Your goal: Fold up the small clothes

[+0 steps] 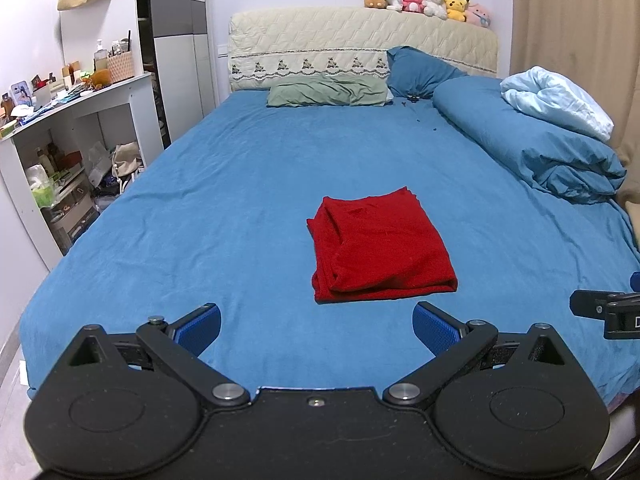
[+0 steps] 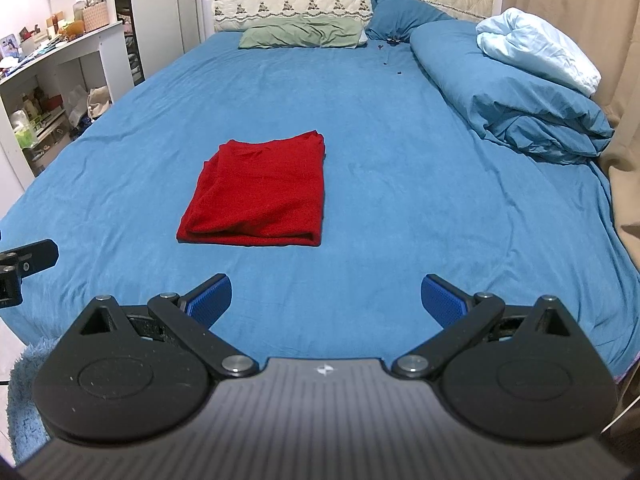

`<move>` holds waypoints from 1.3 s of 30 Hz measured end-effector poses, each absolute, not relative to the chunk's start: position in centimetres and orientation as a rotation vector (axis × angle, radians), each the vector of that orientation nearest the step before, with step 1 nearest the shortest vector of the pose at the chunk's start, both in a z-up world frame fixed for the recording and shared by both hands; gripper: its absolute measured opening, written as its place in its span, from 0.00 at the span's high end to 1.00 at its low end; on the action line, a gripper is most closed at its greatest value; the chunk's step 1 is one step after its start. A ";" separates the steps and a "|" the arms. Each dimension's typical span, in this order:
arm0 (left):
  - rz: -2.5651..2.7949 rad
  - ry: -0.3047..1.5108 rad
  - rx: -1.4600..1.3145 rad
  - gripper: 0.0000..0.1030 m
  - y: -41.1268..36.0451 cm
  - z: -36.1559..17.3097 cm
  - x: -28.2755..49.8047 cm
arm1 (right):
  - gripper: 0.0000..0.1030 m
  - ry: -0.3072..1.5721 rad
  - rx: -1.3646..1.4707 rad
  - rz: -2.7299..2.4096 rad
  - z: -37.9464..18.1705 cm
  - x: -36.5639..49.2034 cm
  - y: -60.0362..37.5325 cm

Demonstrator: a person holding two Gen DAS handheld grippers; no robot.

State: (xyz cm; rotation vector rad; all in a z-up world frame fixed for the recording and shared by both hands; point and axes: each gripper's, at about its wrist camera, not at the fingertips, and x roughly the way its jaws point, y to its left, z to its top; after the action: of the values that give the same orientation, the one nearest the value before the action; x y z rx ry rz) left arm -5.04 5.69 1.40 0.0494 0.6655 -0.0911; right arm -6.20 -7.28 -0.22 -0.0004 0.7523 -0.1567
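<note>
A red garment (image 1: 378,246) lies folded into a flat rectangle on the blue bed sheet (image 1: 240,184); it also shows in the right wrist view (image 2: 262,194). My left gripper (image 1: 316,328) is open and empty, held above the sheet just short of the garment's near edge. My right gripper (image 2: 326,300) is open and empty, near the foot of the bed, with the garment ahead and to its left. Part of the right gripper shows at the right edge of the left wrist view (image 1: 608,312).
A rolled blue duvet (image 1: 528,148) with a pale blue cloth (image 1: 556,100) lies along the bed's right side. A green pillow (image 1: 328,92) and blue pillow (image 1: 420,70) sit at the headboard. A cluttered white shelf (image 1: 76,128) stands left of the bed. A beige curtain (image 2: 600,20) hangs right.
</note>
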 end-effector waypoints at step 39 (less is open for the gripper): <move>-0.080 0.650 0.028 0.00 5.0 2.0 -5.5 | 0.00 0.747 0.000 -0.170 -0.2 -6.3 -7.3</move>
State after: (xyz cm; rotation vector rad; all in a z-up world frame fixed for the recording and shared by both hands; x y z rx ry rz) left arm -5.52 5.03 1.95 0.0283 0.6498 -0.0803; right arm -6.26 -7.31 -0.24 0.0003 0.7473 -0.1702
